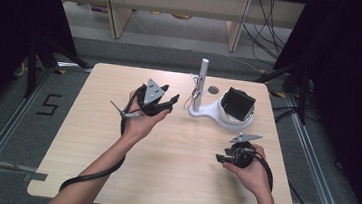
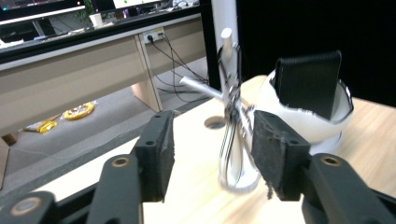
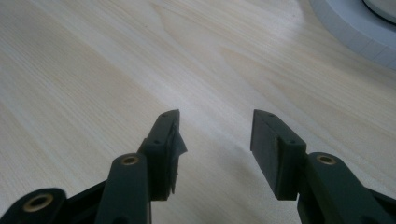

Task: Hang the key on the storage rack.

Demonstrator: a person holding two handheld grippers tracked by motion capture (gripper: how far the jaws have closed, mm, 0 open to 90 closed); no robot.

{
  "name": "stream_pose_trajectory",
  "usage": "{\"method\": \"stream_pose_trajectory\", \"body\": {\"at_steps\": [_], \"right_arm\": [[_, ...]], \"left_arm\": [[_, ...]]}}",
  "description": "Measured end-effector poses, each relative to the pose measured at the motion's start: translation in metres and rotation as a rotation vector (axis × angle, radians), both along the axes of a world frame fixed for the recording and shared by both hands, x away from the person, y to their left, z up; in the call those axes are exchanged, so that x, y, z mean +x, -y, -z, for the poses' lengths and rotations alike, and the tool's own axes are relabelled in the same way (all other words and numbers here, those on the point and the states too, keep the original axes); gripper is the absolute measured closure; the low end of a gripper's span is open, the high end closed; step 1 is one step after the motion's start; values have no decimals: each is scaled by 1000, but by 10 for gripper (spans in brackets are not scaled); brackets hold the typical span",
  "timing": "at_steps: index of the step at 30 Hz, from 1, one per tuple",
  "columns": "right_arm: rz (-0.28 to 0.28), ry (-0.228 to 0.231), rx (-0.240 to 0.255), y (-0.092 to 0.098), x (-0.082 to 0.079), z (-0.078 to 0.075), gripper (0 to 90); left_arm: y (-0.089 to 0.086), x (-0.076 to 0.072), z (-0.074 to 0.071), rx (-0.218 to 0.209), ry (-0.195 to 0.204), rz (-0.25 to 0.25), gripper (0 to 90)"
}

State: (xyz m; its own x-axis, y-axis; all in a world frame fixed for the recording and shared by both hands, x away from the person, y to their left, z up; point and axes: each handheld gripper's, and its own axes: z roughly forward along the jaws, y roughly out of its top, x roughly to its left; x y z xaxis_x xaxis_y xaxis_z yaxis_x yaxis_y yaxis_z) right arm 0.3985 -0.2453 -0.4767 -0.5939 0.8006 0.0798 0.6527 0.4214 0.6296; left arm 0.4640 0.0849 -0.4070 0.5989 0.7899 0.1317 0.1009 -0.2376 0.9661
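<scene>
A white stand with an upright post and side pegs rises at the table's back middle. A thin wire loop hangs from it. Joined to its base is a white cup with a black flat case standing in it. My left gripper hovers just left of the stand, held up in the hand, open and holding nothing. In the left gripper view the post, the loop and the case stand beyond my left gripper. My right gripper rests low at the front right, open over bare wood.
A round hole lies in the light wooden table just behind the stand. The white base's edge lies at the top right of the right gripper view. Beyond the table stand desks, floor cables and a yellow roll.
</scene>
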Motion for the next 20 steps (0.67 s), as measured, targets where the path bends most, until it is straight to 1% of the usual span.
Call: {"method": "stream_pose_trajectory", "body": {"at_steps": [1, 2, 3, 4, 5, 7, 8, 9, 10, 11, 12, 13, 15, 17, 18, 19, 20], "right_arm": [[1, 0, -1, 0, 0, 0, 532], [5, -16, -1, 0, -1, -1, 533], [5, -19, -4, 0, 0, -1, 532], [3, -12, -5, 0, 0, -1, 533], [2, -13, -4, 0, 0, -1, 532], [-1, -13, -3, 1, 0, -1, 532], [-11, 4, -10, 2, 1, 0, 532], [-7, 20, 0, 1, 1, 2, 532], [-8, 19, -1, 2, 1, 2, 532], [3, 1, 9, 1, 1, 1, 532], [10, -6, 7, 1, 0, 1, 531], [-5, -2, -10, 3, 1, 1, 531], [4, -17, -5, 2, 0, 0, 531], [-4, -9, -3, 2, 0, 0, 530], [-6, 9, 9, 2, 1, 2, 529], [-5, -8, 1, 2, 0, -1, 529], [-5, -4, 0, 3, 0, -2, 529]], "left_arm": [[-4, -2, 2, 1, -4, -4, 458], [-9, -5, 4, 5, -8, -5, 450], [-13, -7, 7, 5, -6, -7, 443], [-18, -9, 9, 10, -9, -10, 437], [-22, -12, 12, 8, -10, -17, 431], [-32, -18, 19, 20, -10, -27, 420], [-37, -21, 23, 25, -15, -30, 415], [-42, -25, 28, 28, -23, -38, 412], [-47, -28, 34, 27, -22, -34, 410], [-52, -32, 40, 25, -26, -39, 410], [-58, -35, 46, 31, -21, -41, 409], [-63, -39, 52, 24, -28, -46, 406], [-71, -48, 65, 8, -43, -56, 403], [-78, -57, 77, -11, -61, -64, 398], [-80, -60, 83, -22, -70, -70, 397], [-83, -62, 87, -29, -77, -72, 395], [-85, -63, 89, -35, -90, -70, 392]]}}
